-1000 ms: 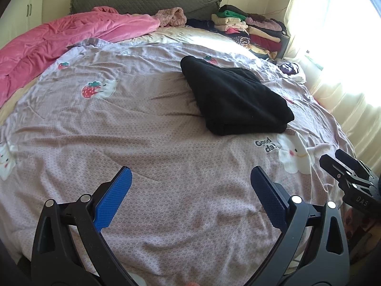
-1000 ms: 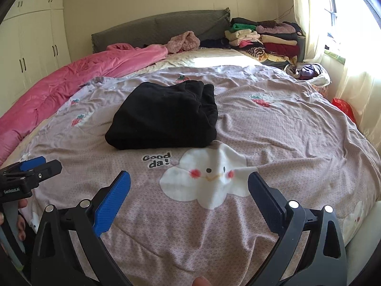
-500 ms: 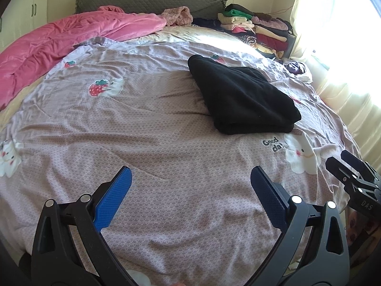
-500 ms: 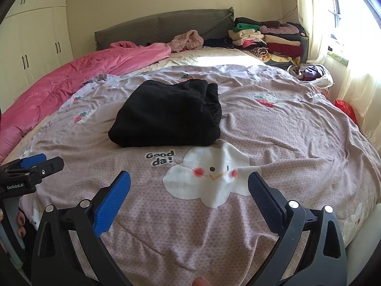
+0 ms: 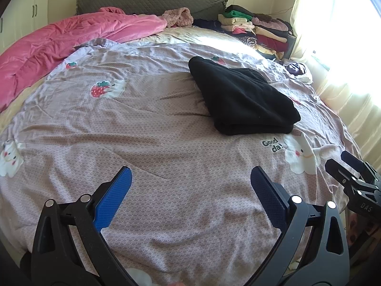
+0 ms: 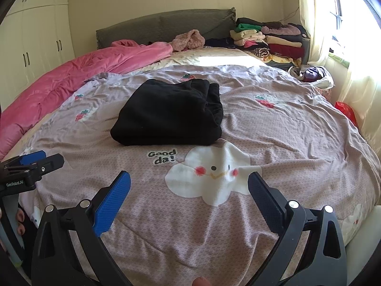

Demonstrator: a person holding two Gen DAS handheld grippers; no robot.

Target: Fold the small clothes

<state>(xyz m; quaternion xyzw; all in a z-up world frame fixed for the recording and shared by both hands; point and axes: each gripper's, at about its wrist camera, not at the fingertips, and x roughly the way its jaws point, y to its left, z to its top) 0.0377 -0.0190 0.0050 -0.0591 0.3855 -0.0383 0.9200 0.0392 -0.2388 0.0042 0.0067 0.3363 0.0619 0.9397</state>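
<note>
Folded black garment (image 6: 167, 114) – soft, thick, rectangular

Both wrist views look from foot of bed (image 5: 166, 214) toward headboard (image 6: 166, 26), low over quilt. Left view sits further left, right view further right. Both share folded black garment (image 5: 240, 100) mid-bed, well ahead; each catches other gripper at frame edge.

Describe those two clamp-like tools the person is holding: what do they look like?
Both match: the left gripper and right gripper have glossy black angular frames with triangular cut-outs and silver pivot pins. Each carries two flat, textured blue finger pads. White lettering marks the sides: "GenRobot.AI" on one, "DAS" on the other. No cables show.
</note>
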